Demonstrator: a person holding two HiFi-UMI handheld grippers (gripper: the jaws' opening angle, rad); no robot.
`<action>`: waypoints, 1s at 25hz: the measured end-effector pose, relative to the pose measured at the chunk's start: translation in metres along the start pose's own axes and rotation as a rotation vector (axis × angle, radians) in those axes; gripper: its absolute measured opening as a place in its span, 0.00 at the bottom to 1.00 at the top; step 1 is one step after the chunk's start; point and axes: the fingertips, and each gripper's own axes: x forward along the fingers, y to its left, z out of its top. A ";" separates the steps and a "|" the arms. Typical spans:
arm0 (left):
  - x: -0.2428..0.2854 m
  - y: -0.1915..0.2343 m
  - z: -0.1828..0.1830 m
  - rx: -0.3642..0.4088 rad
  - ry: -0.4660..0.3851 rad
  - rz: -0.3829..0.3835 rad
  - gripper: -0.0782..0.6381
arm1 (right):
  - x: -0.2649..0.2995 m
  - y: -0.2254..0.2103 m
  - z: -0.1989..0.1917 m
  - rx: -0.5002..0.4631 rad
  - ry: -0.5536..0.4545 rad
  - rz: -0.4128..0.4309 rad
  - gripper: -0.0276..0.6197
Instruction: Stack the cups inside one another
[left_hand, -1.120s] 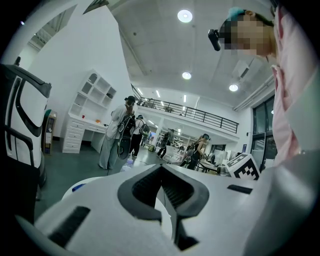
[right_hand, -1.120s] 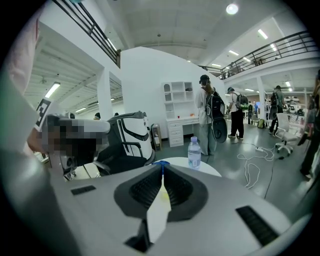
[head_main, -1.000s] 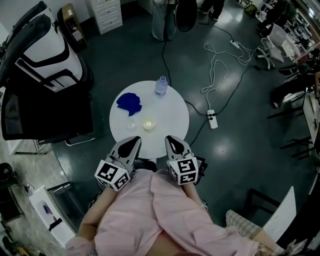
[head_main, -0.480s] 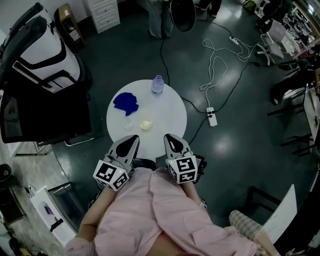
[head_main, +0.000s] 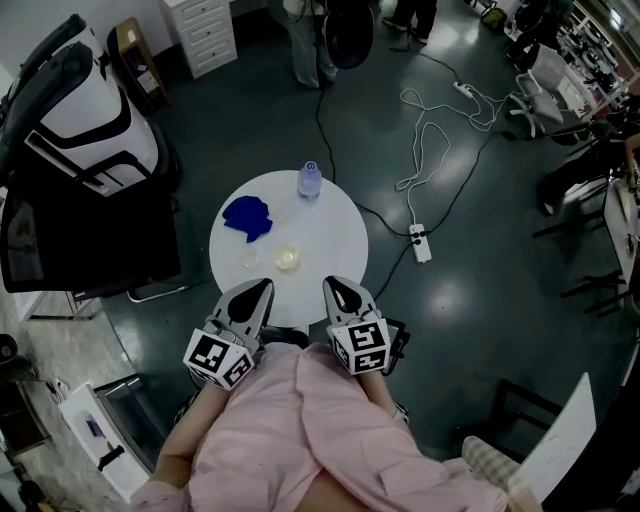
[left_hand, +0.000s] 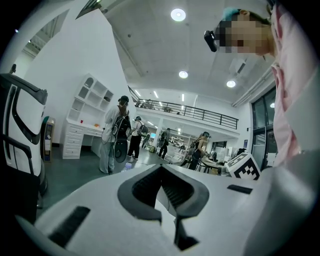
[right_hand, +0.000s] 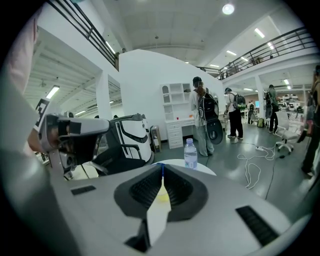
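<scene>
Hardly moved since a second ago: left tool (head_main: 263, 286) and right tool (head_main: 334, 285), side by side over the near rim of the round white tabletop (head_main: 335, 235), each with jaws pressed together on nothing. Just ahead, between the tips, pale yellow translucent cup (head_main: 287, 259); left of it, ahead of the left tool, small clear plastic cup (head_main: 250, 260), apart and unstacked. Farther ahead, crumpled blue cloth (head_main: 246, 215) and clear plastic water bottle (head_main: 309, 180).

Held low, side by side against the pink-clad torso and pointing forward: white-and-grey left gripper (head_main: 264, 286) and matching right gripper (head_main: 333, 284) — fingers (left_hand: 145, 186) of both closed together, clasping nothing.
</scene>
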 end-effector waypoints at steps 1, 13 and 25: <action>0.000 0.000 0.000 0.004 0.000 -0.001 0.12 | 0.000 0.000 0.000 -0.001 -0.001 0.001 0.10; -0.008 -0.001 0.003 0.011 -0.009 -0.018 0.12 | -0.003 0.005 0.002 -0.003 -0.004 -0.024 0.09; -0.022 0.005 0.006 -0.011 -0.029 -0.016 0.12 | -0.006 0.015 0.001 -0.003 0.004 -0.046 0.09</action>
